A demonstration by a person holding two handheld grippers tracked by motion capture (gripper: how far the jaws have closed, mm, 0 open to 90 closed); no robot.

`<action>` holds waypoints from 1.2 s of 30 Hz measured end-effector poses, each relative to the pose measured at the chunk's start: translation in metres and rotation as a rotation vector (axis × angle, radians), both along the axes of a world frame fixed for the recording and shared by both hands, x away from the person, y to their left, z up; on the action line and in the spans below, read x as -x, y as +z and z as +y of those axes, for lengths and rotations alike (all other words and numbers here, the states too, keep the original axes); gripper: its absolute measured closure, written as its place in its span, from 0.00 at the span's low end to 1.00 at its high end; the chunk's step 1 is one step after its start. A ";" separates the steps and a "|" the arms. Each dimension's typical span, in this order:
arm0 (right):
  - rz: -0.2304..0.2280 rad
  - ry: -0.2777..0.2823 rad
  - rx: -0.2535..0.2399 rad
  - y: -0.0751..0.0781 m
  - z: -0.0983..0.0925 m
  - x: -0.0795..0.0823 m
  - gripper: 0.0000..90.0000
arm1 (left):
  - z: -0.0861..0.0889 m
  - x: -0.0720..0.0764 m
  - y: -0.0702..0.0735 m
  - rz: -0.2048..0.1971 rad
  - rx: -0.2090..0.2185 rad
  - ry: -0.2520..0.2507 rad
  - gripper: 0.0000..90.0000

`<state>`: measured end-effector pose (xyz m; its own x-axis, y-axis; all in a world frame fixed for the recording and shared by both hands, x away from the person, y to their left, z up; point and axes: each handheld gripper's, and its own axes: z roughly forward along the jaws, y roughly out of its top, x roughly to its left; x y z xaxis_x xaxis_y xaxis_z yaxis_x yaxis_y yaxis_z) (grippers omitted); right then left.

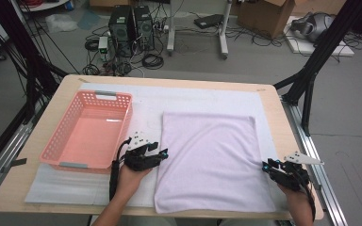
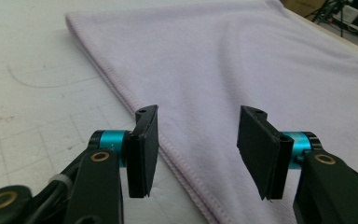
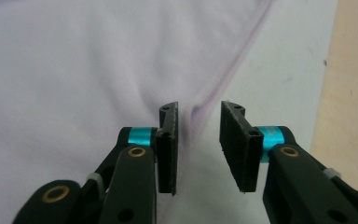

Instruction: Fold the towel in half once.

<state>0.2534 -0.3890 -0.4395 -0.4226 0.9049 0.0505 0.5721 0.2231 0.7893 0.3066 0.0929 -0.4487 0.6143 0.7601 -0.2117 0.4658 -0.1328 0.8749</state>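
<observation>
I hold a gripper in each hand at the near edge of the table (image 1: 264, 96). The towel (image 1: 212, 157), pale lilac and spread flat, lies on the white mat (image 1: 146, 106) to the right of the middle, its near hem close to the table's front edge.

My left gripper (image 1: 164, 154) sits at the towel's left edge, about halfway along it. In the left gripper view my left gripper (image 2: 198, 149) has its jaws standing apart, and the towel's stitched hem (image 2: 121, 93) runs between them from the lower middle up to the left. The pads do not press on the cloth; there is clear space on both sides.

My right gripper (image 1: 267, 165) is at the towel's right edge, nearer the front corner. In the right gripper view my right gripper (image 3: 199, 149) has a narrower gap, still open, and the towel's edge (image 3: 200, 112) rises in a small fold just between the jaw tips. I cannot tell whether the tips touch that fold; the pads themselves do not clamp it. Bare mat and a strip of table show to the right of the jaws.

The pink basket (image 1: 61, 141) stands on the mat to the left of my left hand (image 1: 129, 181), well apart from the towel.
</observation>
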 end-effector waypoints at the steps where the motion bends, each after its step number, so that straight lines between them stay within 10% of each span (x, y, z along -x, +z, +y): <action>1: -0.016 0.009 -0.009 0.002 0.001 -0.001 0.72 | 0.000 -0.002 -0.001 0.010 -0.001 0.008 0.54; 10: -0.021 0.083 -0.008 0.002 0.022 -0.021 0.67 | -0.006 -0.025 -0.001 0.046 0.007 0.067 0.55; 13: -0.018 0.090 -0.006 0.004 0.023 -0.030 0.67 | -0.006 -0.036 -0.004 0.133 0.020 0.095 0.59; 25: 0.004 0.051 -0.036 0.000 0.008 -0.040 0.65 | -0.024 -0.081 0.007 0.003 -0.089 0.130 0.61; 36: 0.017 0.041 -0.067 -0.001 0.003 -0.042 0.65 | -0.026 -0.132 -0.002 0.137 -0.129 0.186 0.59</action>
